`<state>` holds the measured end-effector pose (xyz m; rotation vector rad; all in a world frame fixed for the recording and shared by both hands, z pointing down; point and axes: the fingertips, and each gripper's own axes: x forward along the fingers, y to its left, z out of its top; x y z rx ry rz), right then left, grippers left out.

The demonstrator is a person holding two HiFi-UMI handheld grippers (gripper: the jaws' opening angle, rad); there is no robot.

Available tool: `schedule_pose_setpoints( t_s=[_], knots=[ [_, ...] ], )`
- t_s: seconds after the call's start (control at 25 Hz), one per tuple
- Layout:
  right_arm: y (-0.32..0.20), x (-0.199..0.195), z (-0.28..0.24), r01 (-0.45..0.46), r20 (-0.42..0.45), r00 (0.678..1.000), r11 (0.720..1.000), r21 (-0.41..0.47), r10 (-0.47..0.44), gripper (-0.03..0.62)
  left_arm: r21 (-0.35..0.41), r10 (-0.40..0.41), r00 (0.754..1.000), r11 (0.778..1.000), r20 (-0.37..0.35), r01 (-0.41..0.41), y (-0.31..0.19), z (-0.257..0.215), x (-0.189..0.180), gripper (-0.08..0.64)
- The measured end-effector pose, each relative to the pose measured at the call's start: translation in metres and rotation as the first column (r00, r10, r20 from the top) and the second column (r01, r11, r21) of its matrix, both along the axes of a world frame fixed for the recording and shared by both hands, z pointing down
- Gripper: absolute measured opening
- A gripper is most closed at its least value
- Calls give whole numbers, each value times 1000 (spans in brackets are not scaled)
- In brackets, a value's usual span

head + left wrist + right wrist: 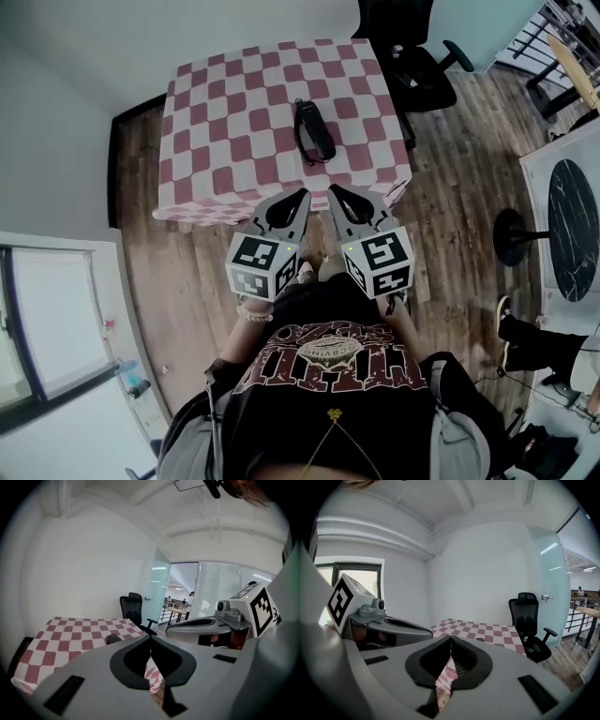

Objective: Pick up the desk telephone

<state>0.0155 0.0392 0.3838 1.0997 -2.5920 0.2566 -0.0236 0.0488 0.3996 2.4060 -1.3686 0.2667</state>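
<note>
Now | left tool (302,195), right tool (334,191) clenched, empty | desk telephone (314,131) ahead, apart

1. Worktop (234,141): square, draped in a pink-and-white checked cloth (375,84). Its near edge lies close ahead of the left fingers (292,204) and right fingers (343,201).
2. Desk telephone (314,131): black, lying flat near the worktop's middle, beyond both sets of fingertips and apart from them, roughly in line with the gap between them.
3. Wooden floor (187,272): planks beneath the fingers, carrying the worktop.
</note>
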Motion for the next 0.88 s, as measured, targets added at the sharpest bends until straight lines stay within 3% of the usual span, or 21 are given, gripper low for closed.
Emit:
schedule_pose_setpoints(
  t_s=[0.36, 0.88],
  knots=[
    [-21, -17, 2, 23, -9, 1000, 1000, -19, -23, 18, -25, -30, 1000, 999, 2, 30, -17, 5, -13, 8],
    [-98, -44, 9, 60, 15, 998, 997, -51, -59, 18, -43, -77, 997, 996, 21, 78, -94, 10, -36, 8]
  ],
)
